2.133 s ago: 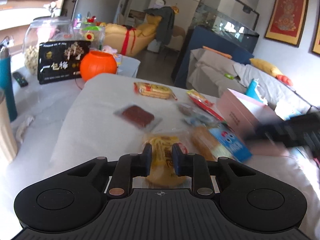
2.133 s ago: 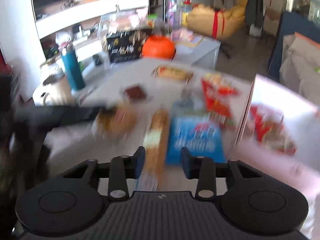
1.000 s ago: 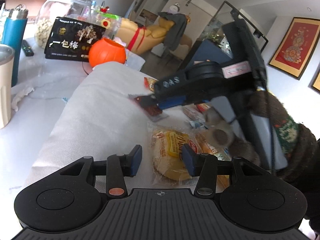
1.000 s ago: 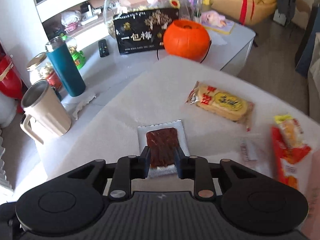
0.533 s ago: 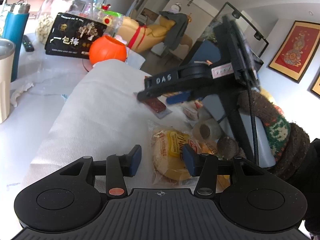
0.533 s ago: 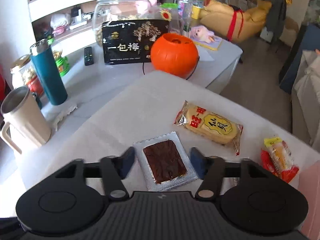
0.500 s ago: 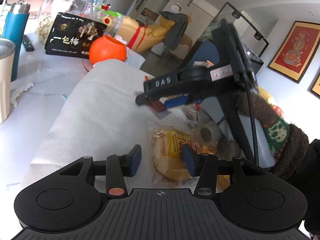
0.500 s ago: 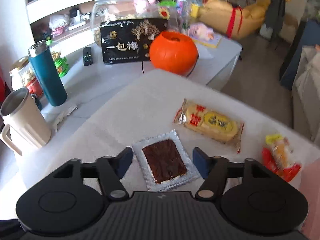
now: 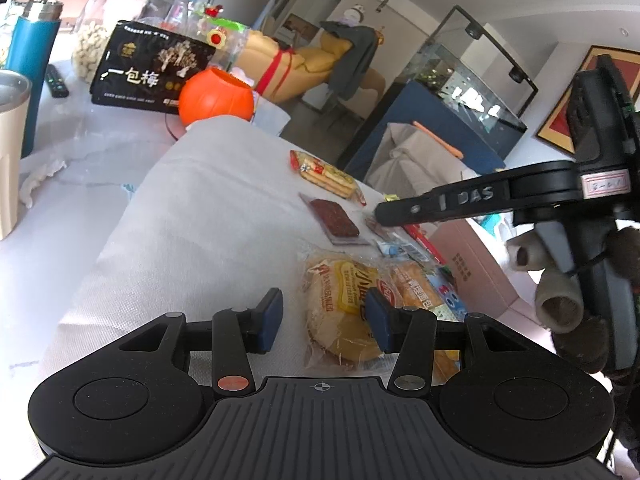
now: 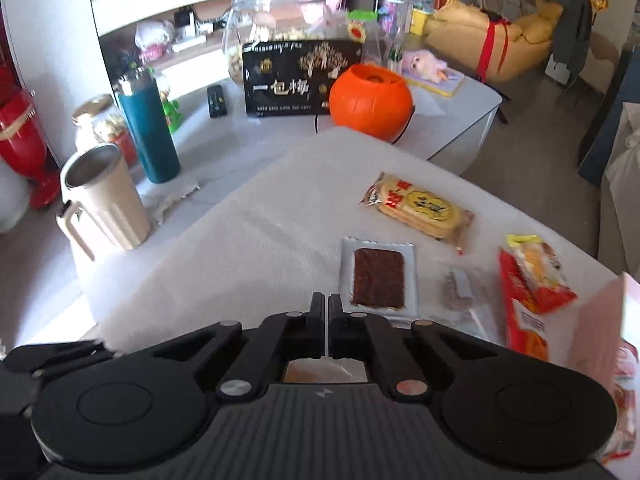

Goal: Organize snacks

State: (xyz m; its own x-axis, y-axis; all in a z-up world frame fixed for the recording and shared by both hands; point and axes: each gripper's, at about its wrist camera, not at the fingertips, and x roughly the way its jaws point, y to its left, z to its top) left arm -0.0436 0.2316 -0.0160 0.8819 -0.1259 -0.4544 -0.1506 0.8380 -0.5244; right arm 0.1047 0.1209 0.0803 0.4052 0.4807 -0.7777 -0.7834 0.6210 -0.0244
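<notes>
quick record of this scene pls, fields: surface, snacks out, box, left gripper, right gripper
surface: white cloth over a table
snacks out: jerky pack, rice cracker pack, red snack pack, bread bun
box: pink box, beside the snacks
left gripper: open, bread bun between the fingers, not pinched
right gripper: shut, empty, beside the jerky pack

Your left gripper (image 9: 323, 322) points gently downward, jaws parted about midway, blue pads (image 9: 270, 317) apart and pressing on nothing. Your right gripper (image 10: 325, 316) tilts more steeply down, jaws fully together with nothing between the fingertips. From the left wrist view, the right gripper reaches in from the right edge, carried by your right hand (image 9: 568, 296) in a knitted glove.
</notes>
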